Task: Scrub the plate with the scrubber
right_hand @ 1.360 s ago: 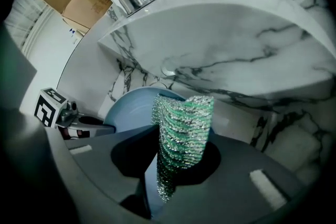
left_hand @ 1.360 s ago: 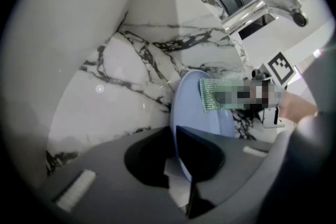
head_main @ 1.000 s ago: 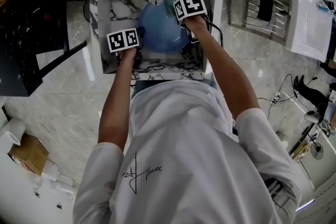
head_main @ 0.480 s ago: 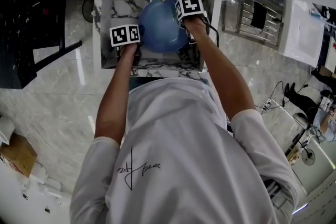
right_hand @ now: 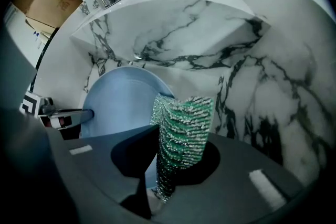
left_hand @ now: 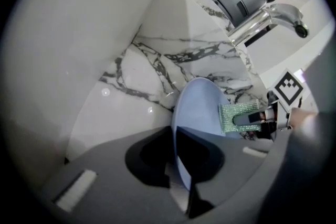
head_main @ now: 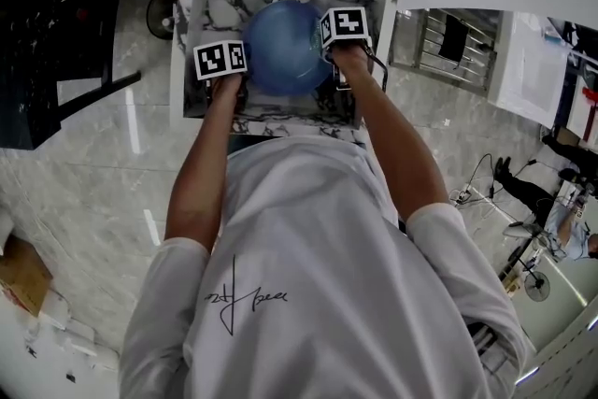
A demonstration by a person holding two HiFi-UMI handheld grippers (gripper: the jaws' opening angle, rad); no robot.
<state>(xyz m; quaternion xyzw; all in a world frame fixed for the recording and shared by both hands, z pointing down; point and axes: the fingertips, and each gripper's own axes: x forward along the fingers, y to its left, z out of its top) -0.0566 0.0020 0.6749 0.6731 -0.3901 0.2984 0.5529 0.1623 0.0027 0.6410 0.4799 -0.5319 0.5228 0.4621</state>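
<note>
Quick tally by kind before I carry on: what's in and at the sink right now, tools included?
Round blue plate: 1
Green mesh scrubber: 1
Chrome faucet: 1
White marble sink: 1
Two-jaw tools: 2 (left tool, jaws just closing further on the plate's rim; right tool gripping the scrubber)
Total: 6

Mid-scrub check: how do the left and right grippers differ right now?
The left gripper grips the blue plate by its thin rim, its jaws having just closed further on it; the right gripper clamps the green scrubber, a thicker folded mesh. The left gripper is at the plate's left edge, the right gripper at its right. Both are shut on something over the marble sink.
</note>
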